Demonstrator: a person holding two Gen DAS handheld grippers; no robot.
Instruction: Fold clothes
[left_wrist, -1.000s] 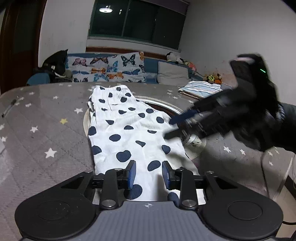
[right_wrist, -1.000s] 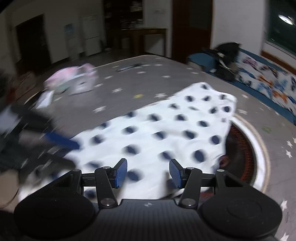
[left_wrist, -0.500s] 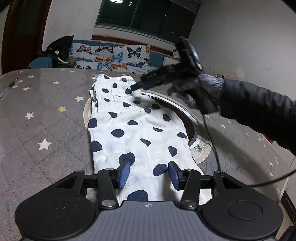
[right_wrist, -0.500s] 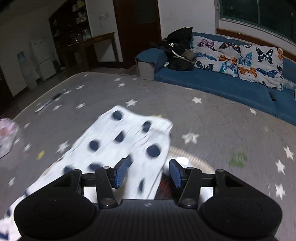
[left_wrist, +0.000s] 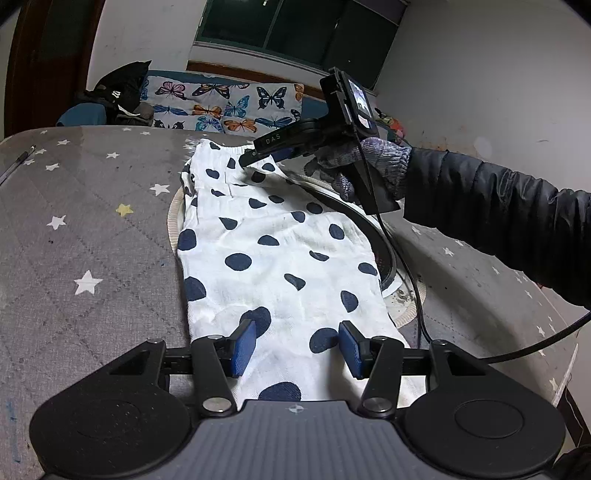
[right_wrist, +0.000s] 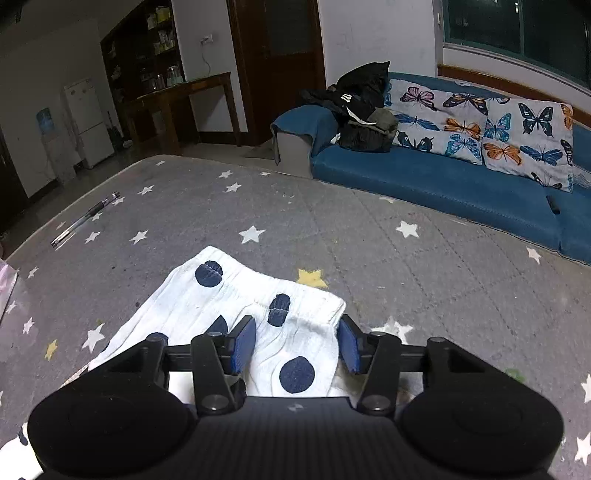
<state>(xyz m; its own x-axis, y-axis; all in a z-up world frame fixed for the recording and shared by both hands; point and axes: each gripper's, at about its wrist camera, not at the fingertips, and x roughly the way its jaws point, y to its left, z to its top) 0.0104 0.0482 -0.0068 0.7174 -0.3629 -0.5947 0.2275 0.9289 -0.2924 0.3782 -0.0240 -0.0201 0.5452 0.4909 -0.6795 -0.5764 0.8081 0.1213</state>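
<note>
White spotted shorts lie flat on the grey starred cover. The left gripper, just widening, straddles the hem; the right gripper, just narrowing, brackets the waistband, not yet clamped.

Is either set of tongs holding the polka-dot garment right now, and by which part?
Nothing is held yet. The left tongs stand open over the polka-dot garment's near end. The right tongs, which have just been closing, straddle its waistband corner without pinching it.
</note>
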